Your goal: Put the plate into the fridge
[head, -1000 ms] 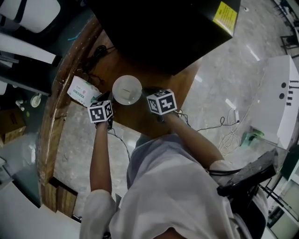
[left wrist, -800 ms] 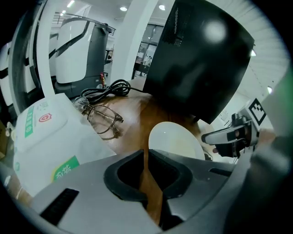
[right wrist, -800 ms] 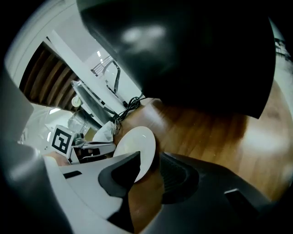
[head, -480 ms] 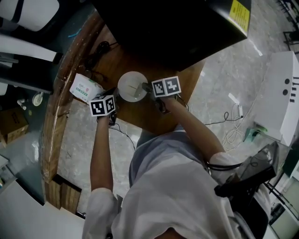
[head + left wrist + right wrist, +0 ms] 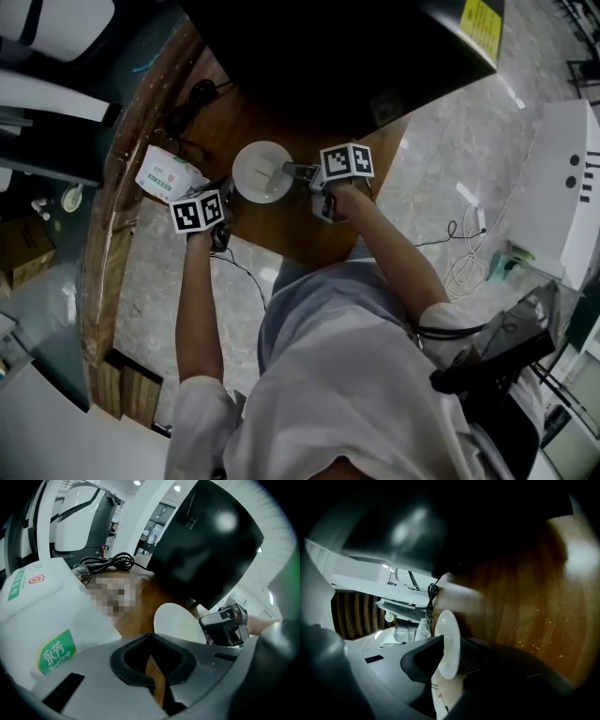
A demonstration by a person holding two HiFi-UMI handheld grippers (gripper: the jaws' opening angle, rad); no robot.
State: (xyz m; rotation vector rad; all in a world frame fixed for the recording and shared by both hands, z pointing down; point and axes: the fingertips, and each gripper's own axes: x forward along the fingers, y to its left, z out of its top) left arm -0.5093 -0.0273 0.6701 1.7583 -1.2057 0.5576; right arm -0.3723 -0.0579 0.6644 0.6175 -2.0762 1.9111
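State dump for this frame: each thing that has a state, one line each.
plate, empty, flat on the table
right gripper, fingers have just been closing, now pressing on the plate's rim
left gripper, shut, empty, near the tissue pack
fridge, no open door visible

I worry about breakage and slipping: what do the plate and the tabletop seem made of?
The plate is plain white, smooth, glossy, thin-rimmed: likely glazed ceramic, possibly melamine. The tabletop is brown with streaked grain and a sheen: likely varnished wood or veneer.
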